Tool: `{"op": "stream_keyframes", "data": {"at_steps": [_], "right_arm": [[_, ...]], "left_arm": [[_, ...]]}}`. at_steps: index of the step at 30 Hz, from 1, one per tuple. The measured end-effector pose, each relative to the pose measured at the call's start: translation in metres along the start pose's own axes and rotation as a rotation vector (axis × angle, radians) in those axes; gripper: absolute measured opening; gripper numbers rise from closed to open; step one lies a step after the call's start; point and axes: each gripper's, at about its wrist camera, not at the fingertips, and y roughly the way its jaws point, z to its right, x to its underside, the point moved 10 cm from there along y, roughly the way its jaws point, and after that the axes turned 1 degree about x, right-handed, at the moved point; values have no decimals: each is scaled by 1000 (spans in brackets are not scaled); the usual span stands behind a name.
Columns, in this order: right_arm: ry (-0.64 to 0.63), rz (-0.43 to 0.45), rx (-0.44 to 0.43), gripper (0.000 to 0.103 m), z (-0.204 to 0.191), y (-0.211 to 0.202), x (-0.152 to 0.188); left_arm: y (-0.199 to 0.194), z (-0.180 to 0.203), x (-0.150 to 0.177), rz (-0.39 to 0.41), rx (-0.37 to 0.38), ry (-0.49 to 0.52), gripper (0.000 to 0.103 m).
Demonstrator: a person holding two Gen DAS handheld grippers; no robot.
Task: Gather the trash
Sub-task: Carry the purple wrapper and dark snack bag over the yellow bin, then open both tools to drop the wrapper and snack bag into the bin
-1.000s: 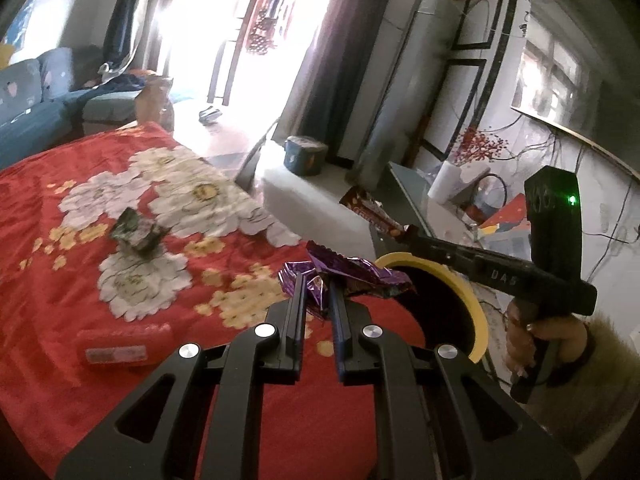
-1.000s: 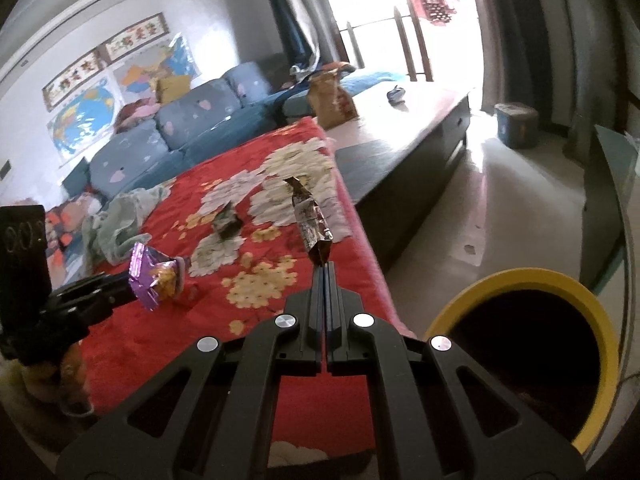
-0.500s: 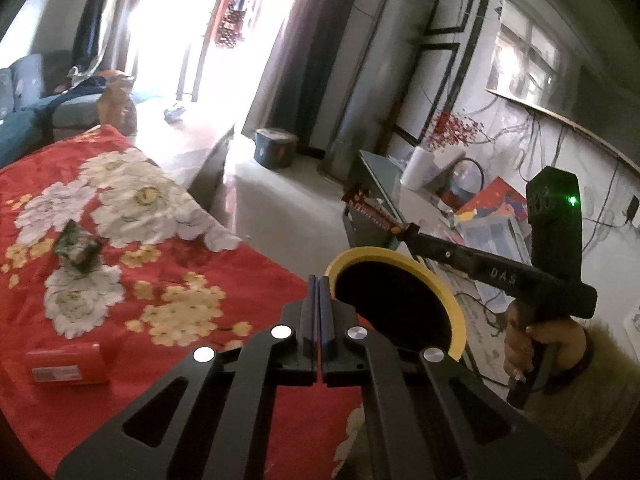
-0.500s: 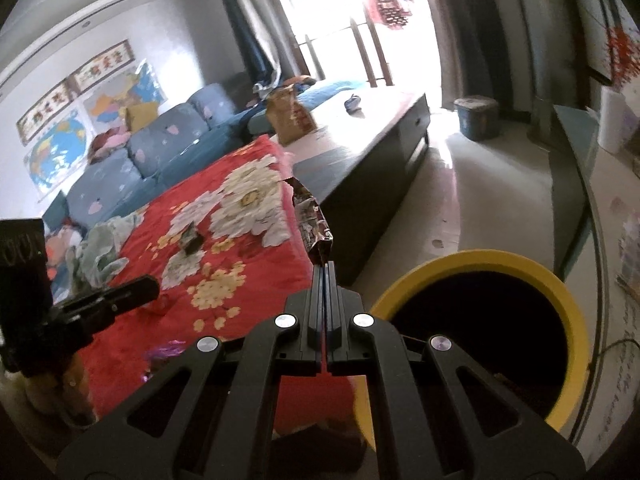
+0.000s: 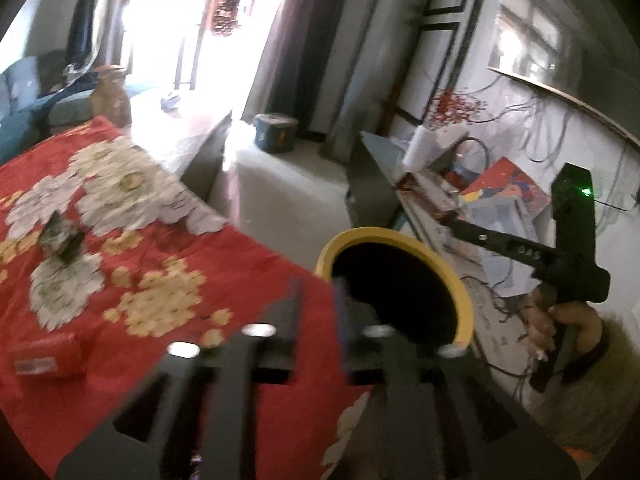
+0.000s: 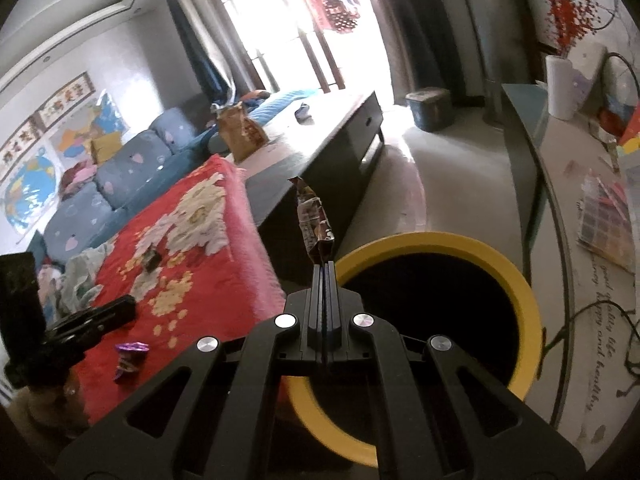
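- A second ago my left gripper [image 5: 316, 300] pinched the purple wrapper [image 6: 130, 354]; now its jaws are opening with nothing between them, and the wrapper lies on the red floral cloth [image 6: 192, 240], short of the yellow-rimmed bin [image 6: 516, 280]. I judge it a missed drop needing a re-pick.
- My right gripper [image 6: 325, 268] is fully closed on the brown snack wrapper [image 6: 314, 220], now above the bin's near rim.
- Only the right view shows the fallen wrapper; the left view alone shows the red box [image 5: 44, 354] and the hand [image 5: 560, 324] holding the right tool, and both show the dark wrapper [image 5: 60, 238].
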Motion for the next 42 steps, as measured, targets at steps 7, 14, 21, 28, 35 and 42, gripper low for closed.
{"op": "stream_keyframes", "data": {"at_steps": [7,14,21,28,35,42], "right_arm": [[17,-15,59,0,26,1,10],[37,-42,94,0,46,7,25],[54,-71,97,0,52,13,40],[67,-78,91,0,52,16,43],[76,-76,110,0,58,16,42],[103,-101,157,0,76,18,46]], "left_arm": [[-22,-42,15,12,-126,-43,63],[-22,-78,44,-57,-222,-88,64],[-16,-95,72,-123,-272,-122,64],[-6,-87,85,-153,-279,-87,24],[22,-47,68,-164,-161,-67,20],[56,10,43,-155,-46,-3,20]]}}
